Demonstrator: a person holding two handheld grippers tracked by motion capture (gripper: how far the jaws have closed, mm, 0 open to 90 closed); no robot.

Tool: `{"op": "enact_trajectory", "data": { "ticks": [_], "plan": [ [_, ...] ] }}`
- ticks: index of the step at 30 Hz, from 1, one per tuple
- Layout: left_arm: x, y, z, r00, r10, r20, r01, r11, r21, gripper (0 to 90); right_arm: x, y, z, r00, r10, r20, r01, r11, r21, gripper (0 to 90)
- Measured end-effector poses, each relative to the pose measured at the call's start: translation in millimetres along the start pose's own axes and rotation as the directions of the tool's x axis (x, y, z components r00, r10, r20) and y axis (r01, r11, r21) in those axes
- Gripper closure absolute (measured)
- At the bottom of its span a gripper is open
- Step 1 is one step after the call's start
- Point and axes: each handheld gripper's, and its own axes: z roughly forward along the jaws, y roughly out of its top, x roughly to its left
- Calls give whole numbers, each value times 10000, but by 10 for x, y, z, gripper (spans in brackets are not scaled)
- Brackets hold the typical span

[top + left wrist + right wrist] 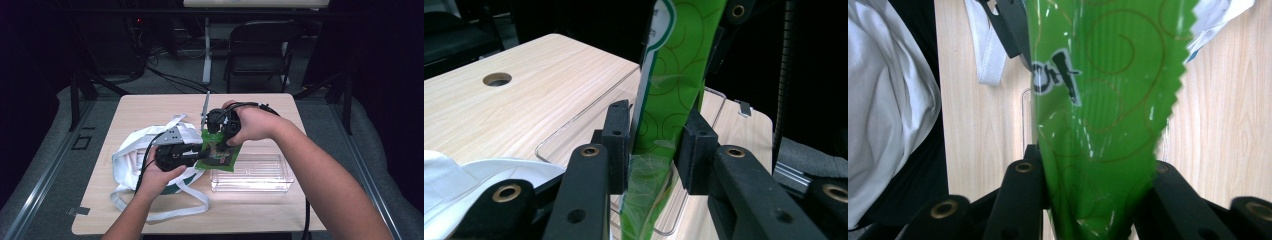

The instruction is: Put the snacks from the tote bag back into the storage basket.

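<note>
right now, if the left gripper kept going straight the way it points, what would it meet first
The left gripper is shut on the green snack bag, so the bag goes with it. Straight ahead sits the right gripper, holding the bag's other end; below lies the clear plastic box. Depth is hard to judge.

I am working at a pale wood bench with rounded corners and a round cable hole cut in its top. Beyond it a dark folding chair is standing on grey carpet, beside the white leg of another table. Black cables are trailing across the floor. The room around me is lying in deep shadow, light falling mostly on the bench.
</note>
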Motion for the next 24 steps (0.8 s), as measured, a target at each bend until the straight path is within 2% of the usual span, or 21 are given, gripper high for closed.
{"op": "enact_trajectory", "data": {
  "ticks": [10,13,14,24],
  "plan": [
    [28,-11,-6,9996,-293,-22,293,9996,-58,649,14,6,0,10000,-18,14,18,10000,49,759],
    [49,-20,-13,9992,-375,-120,374,9992,-101,617,2,-3,-11,9997,-150,174,144,9994,301,759],
    [56,-23,-15,9991,-406,-123,405,9991,-119,617,4,-14,-3,9998,-18,184,14,9998,221,759],
    [111,-46,-36,9968,-739,-300,735,9972,-149,617,-61,-127,-24,9988,198,447,-225,9979,615,759]
  ]
}}
